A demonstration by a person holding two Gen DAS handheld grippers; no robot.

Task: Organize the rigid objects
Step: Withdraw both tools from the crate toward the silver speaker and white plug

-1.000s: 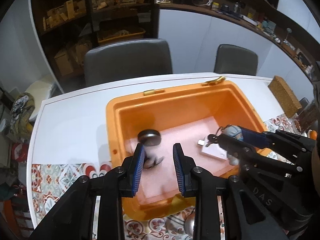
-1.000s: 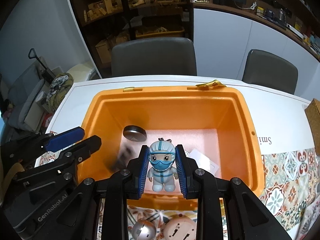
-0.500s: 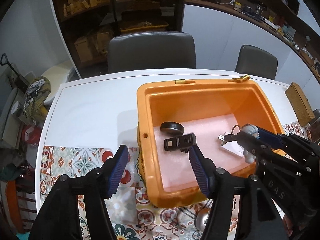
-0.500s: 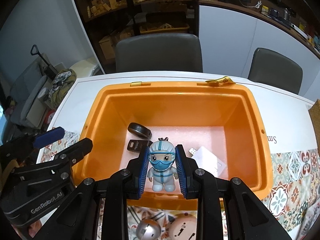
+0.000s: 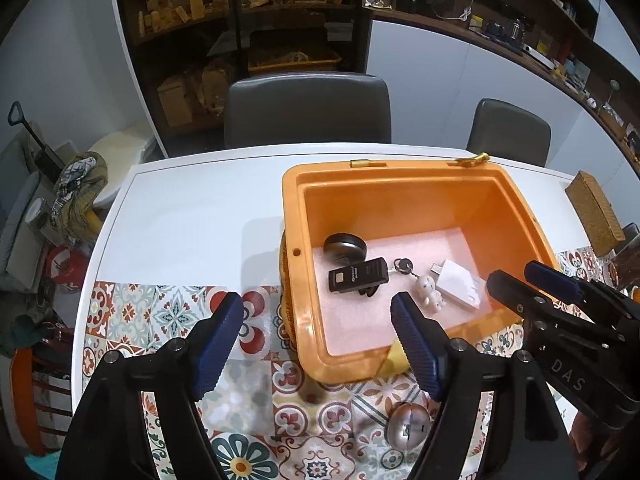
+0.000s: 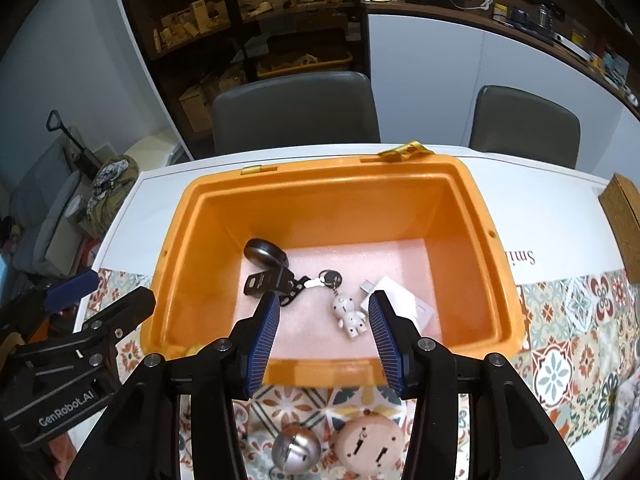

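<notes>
An orange bin (image 5: 292, 216) (image 6: 176, 232) stands on the table. On its pink foam floor lie a black round disc (image 5: 345, 245) (image 6: 264, 253), a black clip device (image 5: 358, 275) (image 6: 269, 282), a small white figure keychain (image 5: 429, 294) (image 6: 349, 316) lying face down, and a white charger (image 5: 460, 284) (image 6: 400, 304). My left gripper (image 5: 318, 344) is open and empty over the bin's near left corner. My right gripper (image 6: 323, 340) is open and empty above the bin's near rim; it also shows in the left wrist view (image 5: 532, 284).
A silver bell-like object (image 5: 408, 428) (image 6: 294, 454) and a round wooden piece (image 6: 370, 444) lie on the patterned tablecloth (image 5: 168, 312) in front of the bin. A wicker box (image 5: 596, 212) stands at the right. Two grey chairs (image 5: 308, 108) stand behind the table.
My right gripper has opened and the figure keychain now lies in the bin. My left gripper let go of the black clip device, opened wide and pulled back.
</notes>
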